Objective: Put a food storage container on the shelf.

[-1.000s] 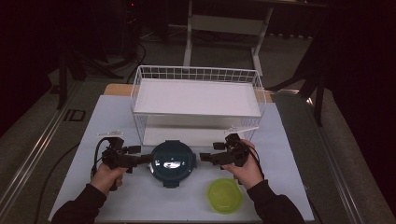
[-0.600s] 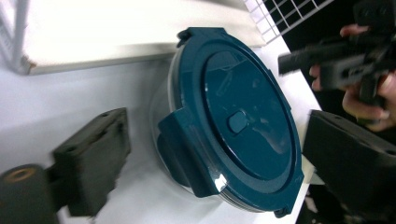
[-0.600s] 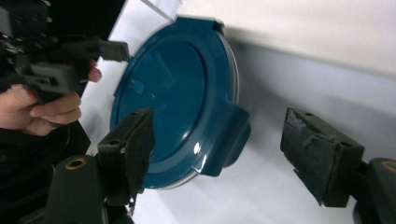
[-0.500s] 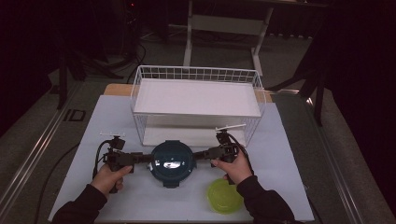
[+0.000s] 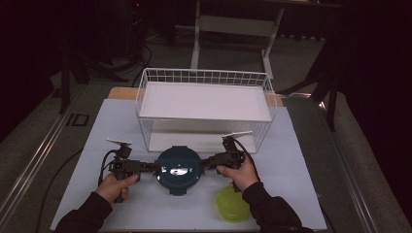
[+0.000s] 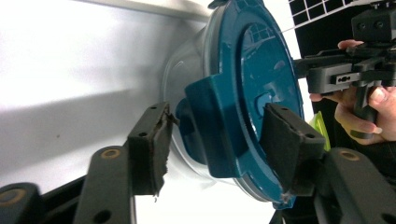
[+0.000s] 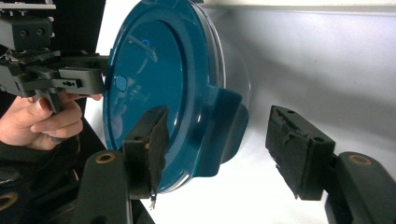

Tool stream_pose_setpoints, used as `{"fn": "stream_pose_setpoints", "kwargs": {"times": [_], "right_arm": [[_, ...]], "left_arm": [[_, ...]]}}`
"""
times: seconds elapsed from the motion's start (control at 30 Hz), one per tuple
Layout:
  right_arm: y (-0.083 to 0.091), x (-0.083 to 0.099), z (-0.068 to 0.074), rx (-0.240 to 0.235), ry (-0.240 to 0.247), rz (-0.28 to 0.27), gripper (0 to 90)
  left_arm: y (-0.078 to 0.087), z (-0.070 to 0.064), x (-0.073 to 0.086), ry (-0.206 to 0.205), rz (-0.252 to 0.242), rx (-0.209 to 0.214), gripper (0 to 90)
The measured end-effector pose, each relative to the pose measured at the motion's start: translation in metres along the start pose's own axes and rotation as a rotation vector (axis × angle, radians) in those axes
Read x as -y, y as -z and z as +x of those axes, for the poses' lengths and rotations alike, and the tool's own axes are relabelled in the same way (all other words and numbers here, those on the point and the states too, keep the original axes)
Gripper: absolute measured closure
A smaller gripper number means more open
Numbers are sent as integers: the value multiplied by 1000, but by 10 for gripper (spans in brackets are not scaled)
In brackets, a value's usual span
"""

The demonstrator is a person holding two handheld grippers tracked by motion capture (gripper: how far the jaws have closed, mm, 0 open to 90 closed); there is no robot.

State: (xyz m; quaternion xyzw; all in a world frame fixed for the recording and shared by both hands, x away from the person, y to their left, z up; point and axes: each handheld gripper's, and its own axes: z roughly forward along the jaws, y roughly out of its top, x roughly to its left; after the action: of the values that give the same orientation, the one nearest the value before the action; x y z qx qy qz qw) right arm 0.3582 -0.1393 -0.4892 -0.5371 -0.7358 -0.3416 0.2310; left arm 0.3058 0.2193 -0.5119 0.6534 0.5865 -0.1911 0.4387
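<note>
A round clear container with a dark teal clip-on lid (image 5: pixel 178 169) sits on the white table in front of me. My left gripper (image 5: pixel 149 166) is at its left side and my right gripper (image 5: pixel 206 162) at its right. In the left gripper view the open left gripper (image 6: pixel 217 140) straddles a teal side clip (image 6: pixel 219 126) of the lid. In the right gripper view the open right gripper (image 7: pixel 217 140) straddles the opposite clip (image 7: pixel 224 130), with a clear gap at the outer pad (image 7: pixel 294 149).
A white wire basket (image 5: pixel 145 92) with a white panel across its top stands just behind the container. A yellow-green round lid or bowl (image 5: pixel 233 204) lies at the front right, under my right forearm. The table's front edge is close to both hands.
My right gripper has moved left, up to the container's right clip. The left gripper and the container have hardly moved.
</note>
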Motion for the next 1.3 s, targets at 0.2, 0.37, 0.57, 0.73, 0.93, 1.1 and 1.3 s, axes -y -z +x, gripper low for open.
{"fn": "stream_pose_setpoints", "kwargs": {"times": [0.2,0.37,0.57,0.73,0.93,1.1,1.3], "right_arm": [[-4,0,-2,-9,-27,16,442],[-9,1,-3,-25,-47,35,462],[-12,1,-4,-41,-67,33,509],[-12,1,-4,-40,-72,34,515],[-12,0,-7,-70,-103,47,528],[-12,2,-8,-69,-107,36,530],[-10,4,-3,-64,-87,26,539]], "left_arm": [[-2,7,1,39,1,35,499],[-2,7,0,55,11,47,527],[-5,10,-1,88,42,73,518],[-6,14,-2,123,59,107,517],[-7,15,-5,130,79,114,531],[-6,14,-3,133,69,111,534],[-2,8,1,125,64,94,547]]}}
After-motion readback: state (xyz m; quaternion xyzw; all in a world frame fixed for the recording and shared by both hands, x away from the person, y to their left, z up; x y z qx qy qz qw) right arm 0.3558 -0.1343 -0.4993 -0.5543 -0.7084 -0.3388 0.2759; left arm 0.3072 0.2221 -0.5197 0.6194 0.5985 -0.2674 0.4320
